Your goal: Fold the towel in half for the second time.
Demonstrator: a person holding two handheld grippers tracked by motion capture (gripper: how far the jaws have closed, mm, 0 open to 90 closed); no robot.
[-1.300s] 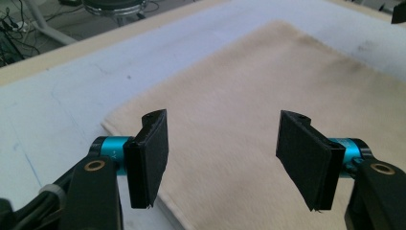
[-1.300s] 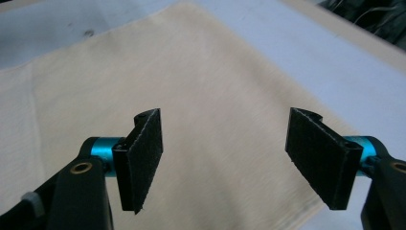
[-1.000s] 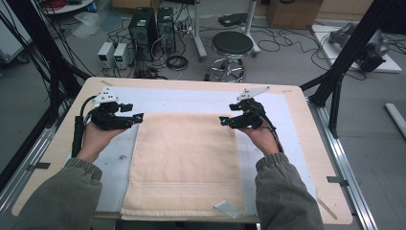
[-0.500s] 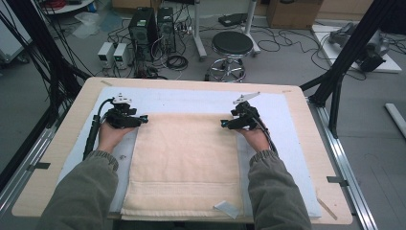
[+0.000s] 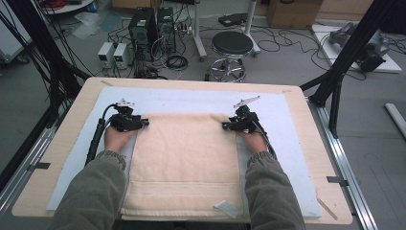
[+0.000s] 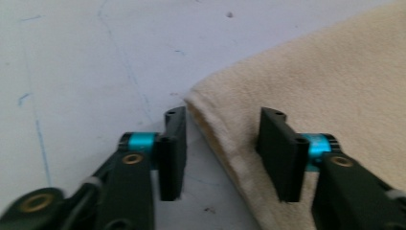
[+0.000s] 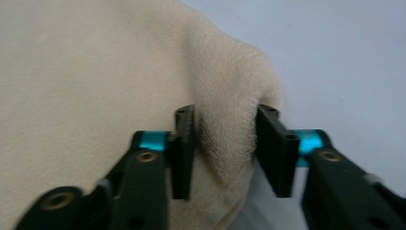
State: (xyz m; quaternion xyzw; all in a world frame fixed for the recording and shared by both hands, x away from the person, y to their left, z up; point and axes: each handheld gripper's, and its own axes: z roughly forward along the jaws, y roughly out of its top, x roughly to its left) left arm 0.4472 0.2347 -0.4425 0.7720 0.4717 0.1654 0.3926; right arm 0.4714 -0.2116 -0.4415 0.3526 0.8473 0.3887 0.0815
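Towel (image 5: 186, 165), cream, lies flat mid-frame on the tabletop (image 5: 57, 143); left claw (image 5: 143, 123) at its upper-left corner, jaws just narrowed, straddles the edge without pinching; right claw (image 5: 225, 126) at the upper-right corner, jaws just narrowed, pinches a raised fold.

Lab: computer towers (image 5: 152, 28), cable tangle (image 5: 287, 40), stool (image 5: 231, 45), black frame struts (image 5: 352, 50).
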